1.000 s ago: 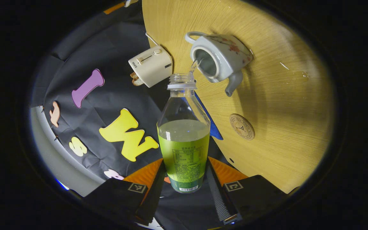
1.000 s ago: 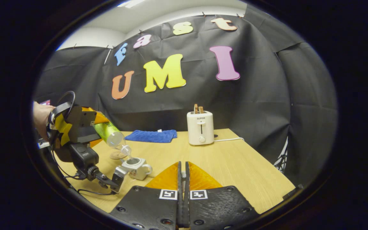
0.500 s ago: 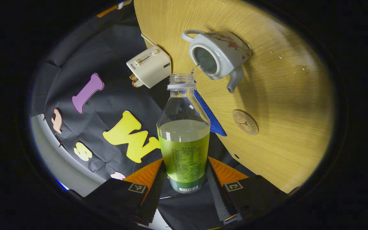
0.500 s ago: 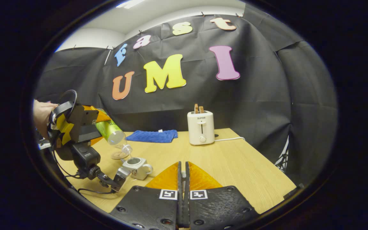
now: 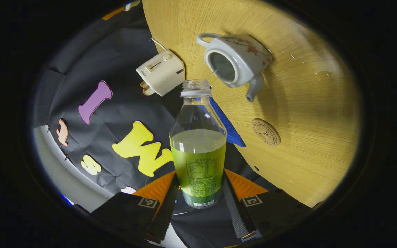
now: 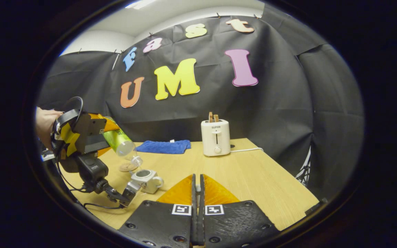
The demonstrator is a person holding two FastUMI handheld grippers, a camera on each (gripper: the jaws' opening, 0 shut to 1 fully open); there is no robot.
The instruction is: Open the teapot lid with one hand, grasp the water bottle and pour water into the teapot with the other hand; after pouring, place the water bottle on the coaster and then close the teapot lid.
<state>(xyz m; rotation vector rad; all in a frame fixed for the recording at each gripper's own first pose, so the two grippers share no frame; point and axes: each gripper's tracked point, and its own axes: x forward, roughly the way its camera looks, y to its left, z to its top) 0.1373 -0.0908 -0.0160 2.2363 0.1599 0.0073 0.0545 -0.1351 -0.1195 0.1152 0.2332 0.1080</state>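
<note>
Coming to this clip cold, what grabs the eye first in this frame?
The water bottle, uncapped and part full, sits clamped in the left gripper, tipped with its mouth just above the open, lidless teapot on the wooden table. Beside the teapot lies the round coaster. In the right gripper view, the right gripper has its jaws pressed together, a toaster beyond.

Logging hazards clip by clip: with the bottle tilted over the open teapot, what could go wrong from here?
1. The water bottle has no cap; its mouth sits at the teapot rim, so drips may hit the table, where wet spots already show.
2. The coaster is small; a bottle set down off-centre could tip.
3. The left tool grips the bottle low on its body, so it could swing.
</note>
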